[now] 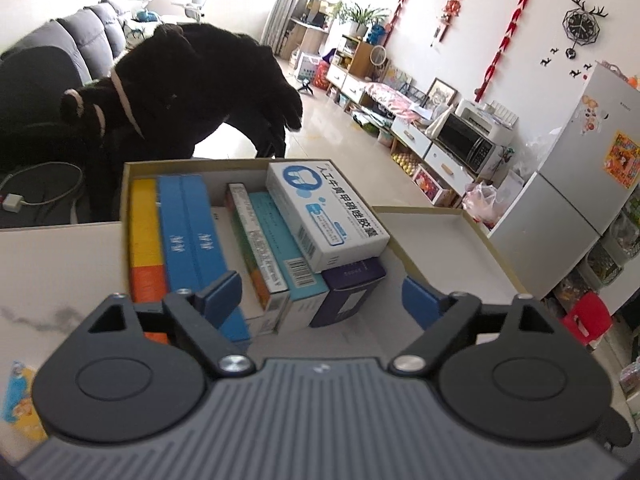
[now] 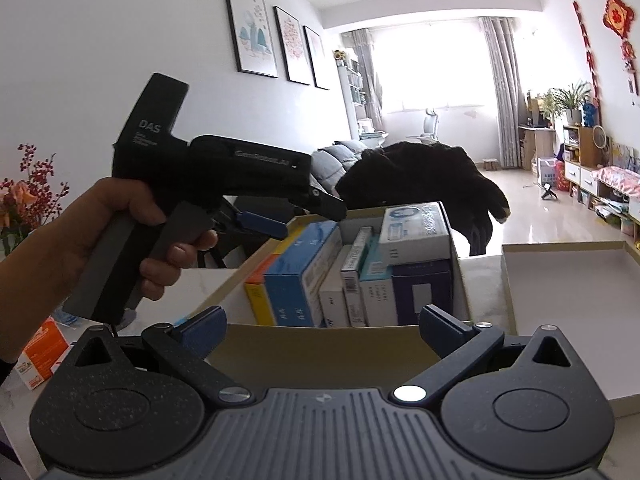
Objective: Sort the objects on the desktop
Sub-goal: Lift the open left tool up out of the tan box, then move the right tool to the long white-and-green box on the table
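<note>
An open cardboard box [image 1: 126,200] on the white table holds several upright medicine cartons: yellow-orange, blue [image 1: 192,236], teal and dark purple ones. A white-and-blue carton [image 1: 326,216] lies on top of them. My left gripper [image 1: 322,298] is open and empty, just above the box's near end. My right gripper [image 2: 322,330] is open and empty at the near wall of the same box [image 2: 320,350]. The left gripper [image 2: 260,220] also shows in the right wrist view, held by a hand over the box's left side.
The box's lid [image 1: 452,240] lies open-side up to the right of the box; it also shows in the right wrist view [image 2: 576,280]. An orange-white carton [image 2: 42,354] and another packet [image 1: 20,404] lie on the table at the left. A black coat [image 1: 192,80] hangs behind the table.
</note>
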